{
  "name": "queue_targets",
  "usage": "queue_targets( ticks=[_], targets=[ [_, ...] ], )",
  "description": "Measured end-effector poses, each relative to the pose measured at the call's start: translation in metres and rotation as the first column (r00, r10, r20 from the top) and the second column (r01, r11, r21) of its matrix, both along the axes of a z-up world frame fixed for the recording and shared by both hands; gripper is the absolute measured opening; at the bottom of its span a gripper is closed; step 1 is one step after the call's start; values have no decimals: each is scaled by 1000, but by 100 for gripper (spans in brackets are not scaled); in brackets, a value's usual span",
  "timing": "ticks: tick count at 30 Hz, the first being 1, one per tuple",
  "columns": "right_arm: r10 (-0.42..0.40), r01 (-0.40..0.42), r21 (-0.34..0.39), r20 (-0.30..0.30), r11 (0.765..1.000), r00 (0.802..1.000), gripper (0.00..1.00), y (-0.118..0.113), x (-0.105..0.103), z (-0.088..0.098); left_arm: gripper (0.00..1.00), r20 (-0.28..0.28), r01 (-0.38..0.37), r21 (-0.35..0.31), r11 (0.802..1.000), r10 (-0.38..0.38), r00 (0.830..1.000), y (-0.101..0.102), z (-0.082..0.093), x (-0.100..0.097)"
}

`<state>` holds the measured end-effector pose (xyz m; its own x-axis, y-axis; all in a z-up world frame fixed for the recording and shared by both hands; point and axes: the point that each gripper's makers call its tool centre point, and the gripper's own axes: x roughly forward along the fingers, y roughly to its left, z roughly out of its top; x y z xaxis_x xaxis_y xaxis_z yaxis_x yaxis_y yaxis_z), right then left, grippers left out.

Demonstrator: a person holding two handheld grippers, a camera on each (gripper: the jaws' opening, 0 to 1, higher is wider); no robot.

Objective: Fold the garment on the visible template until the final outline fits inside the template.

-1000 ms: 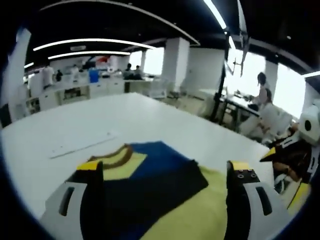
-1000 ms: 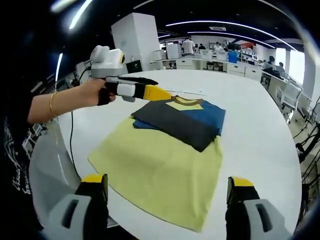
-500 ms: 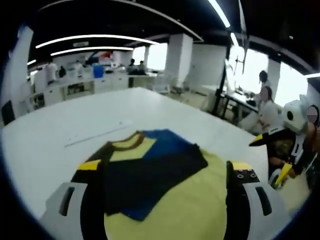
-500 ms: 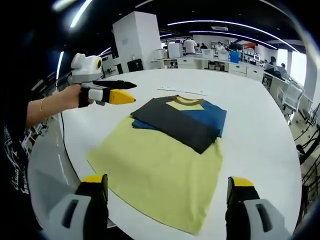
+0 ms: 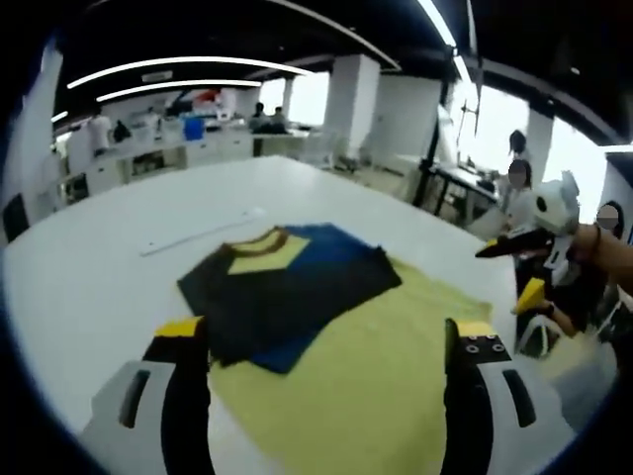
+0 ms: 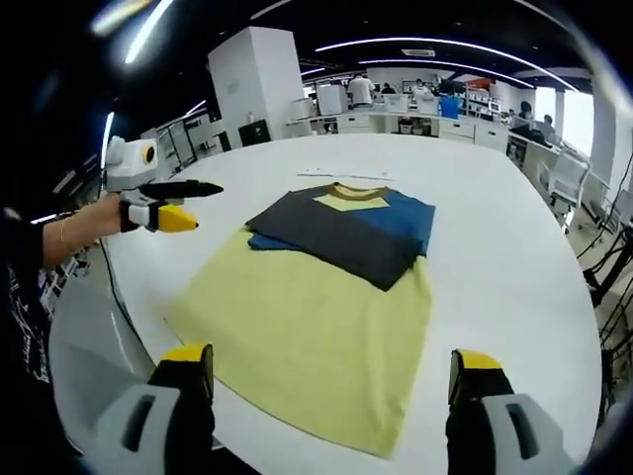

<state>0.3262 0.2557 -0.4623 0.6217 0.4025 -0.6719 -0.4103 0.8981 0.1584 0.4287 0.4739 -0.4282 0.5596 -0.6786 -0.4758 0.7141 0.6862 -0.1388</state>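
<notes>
Both sets of jaws apart and empty, the left gripper [image 6: 168,203] has drawn back off the garment [image 6: 316,297] (sleeves folded, lower half still spread), right gripper [image 6: 331,381] waiting.

Your left tongs [image 6: 183,203] are held level in your left hand [image 6: 127,210], jaws parted, gripping nothing. Your right tongs [image 5: 522,267] are likewise held aloft, jaws spread and empty. Your two hands are well apart.

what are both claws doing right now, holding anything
Left claw: open, holding nothing, above the garment.
Right claw: open, holding nothing.
</notes>
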Motion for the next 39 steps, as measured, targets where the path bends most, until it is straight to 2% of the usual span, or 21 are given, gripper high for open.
queue_targets(
  ticks=[8,12,19,25,34,39],
  targets=[
    [-1,1,5,-13,1000,1000,99,-2,-8,-9,94,-10,7,34,999,-7,1000,27,-11,-27],
    [0,0,16,-27,1000,1000,99,1,-11,-14,91,-62,-17,25,1000,19,998,38,-22,-42],
    [4,-4,9,-54,1000,999,99,3,-15,-26,89,-102,-26,11,1000,27,994,44,-33,-68],
    [-29,31,25,-63,999,998,97,-1,-17,-32,85,-157,-46,8,999,47,986,50,-49,-87],
    [-78,79,16,-89,997,993,87,-14,-25,-48,78,-217,-123,17,992,124,968,64,-66,-104],
    [-101,102,3,-124,995,987,69,-21,-30,-58,72,-246,-157,29,987,160,956,69,-74,-115]
  ],
)
